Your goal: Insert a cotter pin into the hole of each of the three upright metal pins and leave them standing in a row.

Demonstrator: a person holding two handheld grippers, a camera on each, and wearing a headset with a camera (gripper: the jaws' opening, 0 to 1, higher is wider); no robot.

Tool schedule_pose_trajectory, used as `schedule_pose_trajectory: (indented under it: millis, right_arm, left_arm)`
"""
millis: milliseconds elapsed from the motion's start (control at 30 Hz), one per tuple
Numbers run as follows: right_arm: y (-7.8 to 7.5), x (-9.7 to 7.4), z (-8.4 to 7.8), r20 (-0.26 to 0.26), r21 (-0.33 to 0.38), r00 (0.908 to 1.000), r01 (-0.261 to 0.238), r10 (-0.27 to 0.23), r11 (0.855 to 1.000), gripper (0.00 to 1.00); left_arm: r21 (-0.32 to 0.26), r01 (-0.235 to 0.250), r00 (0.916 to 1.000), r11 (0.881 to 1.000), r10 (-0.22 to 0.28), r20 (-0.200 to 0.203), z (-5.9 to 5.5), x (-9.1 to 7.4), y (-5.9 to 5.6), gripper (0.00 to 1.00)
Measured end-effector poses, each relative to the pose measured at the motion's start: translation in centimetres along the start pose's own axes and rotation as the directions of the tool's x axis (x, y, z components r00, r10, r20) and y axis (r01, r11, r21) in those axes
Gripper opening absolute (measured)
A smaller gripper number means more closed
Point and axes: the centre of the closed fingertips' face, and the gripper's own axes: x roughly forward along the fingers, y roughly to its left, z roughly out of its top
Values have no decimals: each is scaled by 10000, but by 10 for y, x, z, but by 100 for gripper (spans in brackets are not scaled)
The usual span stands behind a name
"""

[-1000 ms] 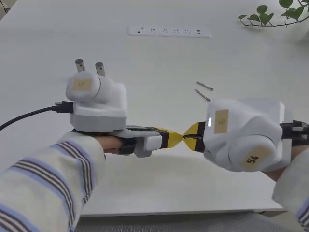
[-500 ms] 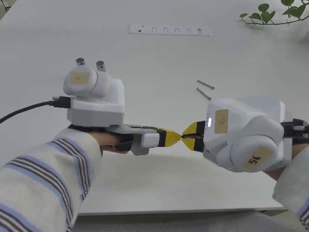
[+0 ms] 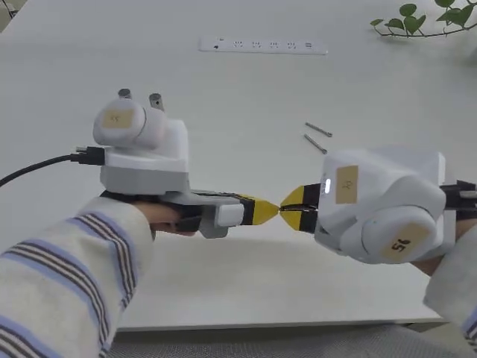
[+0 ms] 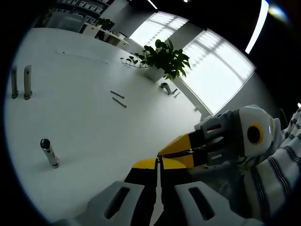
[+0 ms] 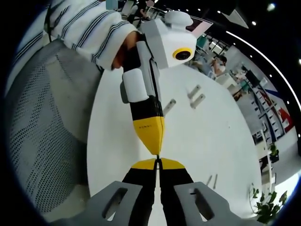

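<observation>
Where the two grippers meet nose to nose above the near part of the white table (image 3: 223,276), the left gripper (image 3: 270,212) points right and the right gripper (image 3: 293,210) points left, their yellow tips touching or all but touching. In each gripper view the gripper's own jaws stand pressed together with only a hairline between them. Whether something thin is pinched at that meeting point is too small to tell.

Two cotter pins (image 3: 316,137) lie flat on the table beyond the right gripper, just beside each other and roughly parallel, well apart from both sets of fingers. Two metal pins (image 3: 156,100) stand upright side by side farther back; in the head view only their tops show, past the left gripper's white housing. In the left gripper view a lone metal pin (image 4: 49,152) stands on the table apart from that pair, nearer the gripper and off to the left of its jaws. None of the metal pins is near the fingertips.

A white power strip (image 3: 262,46) lies along the far side of the table, and a leafy plant (image 3: 425,19) reaches in at the far right corner. A black cable (image 3: 37,170) runs from the left gripper's body, and a striped sleeve (image 3: 67,276) covers the arm that holds it.
</observation>
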Motion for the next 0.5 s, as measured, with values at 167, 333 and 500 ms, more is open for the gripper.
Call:
schedule_pose_trajectory:
  millis: [167,333,500]
  right_arm:
    - [0,0,2,49,-51,10000,-12,13,10000,2]
    - [1,1,4,131,-171,9999,-86,88,9998,3]
    - [0,1,9,413,-367,9991,-87,103,9993,6]
  left_arm:
    - [78,2,10000,10000,-2,-22,0,-2,0,0]
    - [165,18,10000,9999,-18,-17,0,-4,1,0]
    - [157,40,10000,9999,-39,-18,-1,-7,1,0]
